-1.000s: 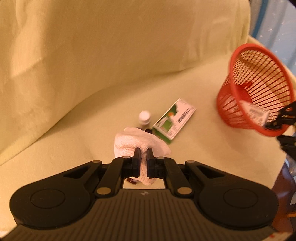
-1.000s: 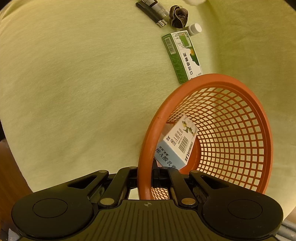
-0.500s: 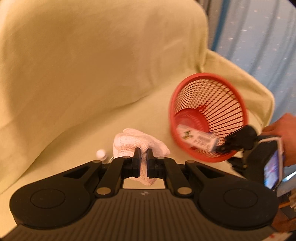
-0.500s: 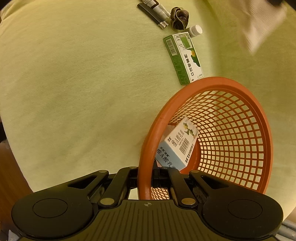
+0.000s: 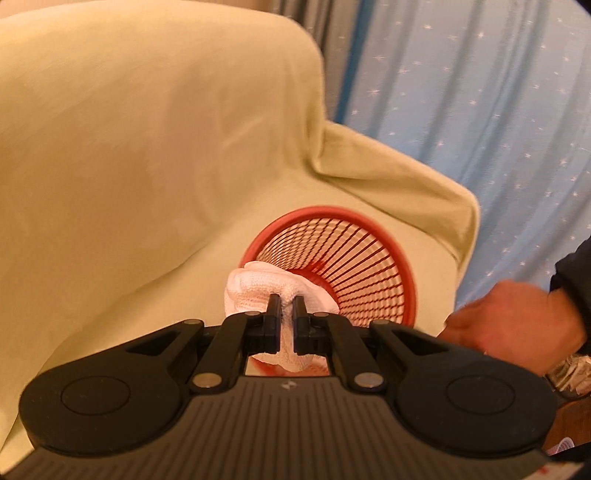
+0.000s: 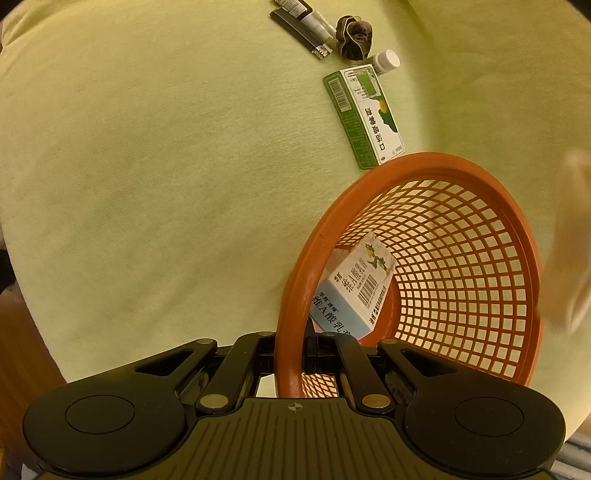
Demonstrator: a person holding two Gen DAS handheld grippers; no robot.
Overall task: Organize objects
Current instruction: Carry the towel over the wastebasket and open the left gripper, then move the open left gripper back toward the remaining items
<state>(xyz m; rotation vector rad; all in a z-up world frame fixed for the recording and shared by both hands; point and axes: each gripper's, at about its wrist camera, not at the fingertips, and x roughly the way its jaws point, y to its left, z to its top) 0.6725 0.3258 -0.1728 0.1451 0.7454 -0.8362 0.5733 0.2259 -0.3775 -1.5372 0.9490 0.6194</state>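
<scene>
On the left, the left gripper [image 5: 284, 306] is clamping a white knitted cloth [image 5: 258, 291], its 2 fingers pinched together on the bunched fabric. The cloth is hanging in the air in front of the red basket [image 5: 369, 229], overlapping the basket's near rim in the left wrist view. The basket is sitting tilted on a sofa [image 5: 147, 147] draped in pale yellow fabric, with a blue star-patterned curtain [image 5: 480, 110] hanging behind. At the right edge of that view a person's hand [image 5: 517, 321] is showing, with a dark sleeve above it.

In the right wrist view, the right gripper [image 6: 295, 350] is gripping the basket's rim [image 6: 295, 295], jaws closed on the plastic edge. Inside the basket a blue and white box [image 6: 354, 291] is leaning against the mesh wall. Beyond the rim, on the cushion, a green and white box [image 6: 365, 114] is lying flat, just beside the basket. Farther off, a small white bottle [image 6: 386, 61], a dark scrunchie [image 6: 354, 38] and a dark flat pack with a white tube [image 6: 303, 22] are lying close together. A pale blur is showing at the far right edge; I cannot tell what it is.
</scene>
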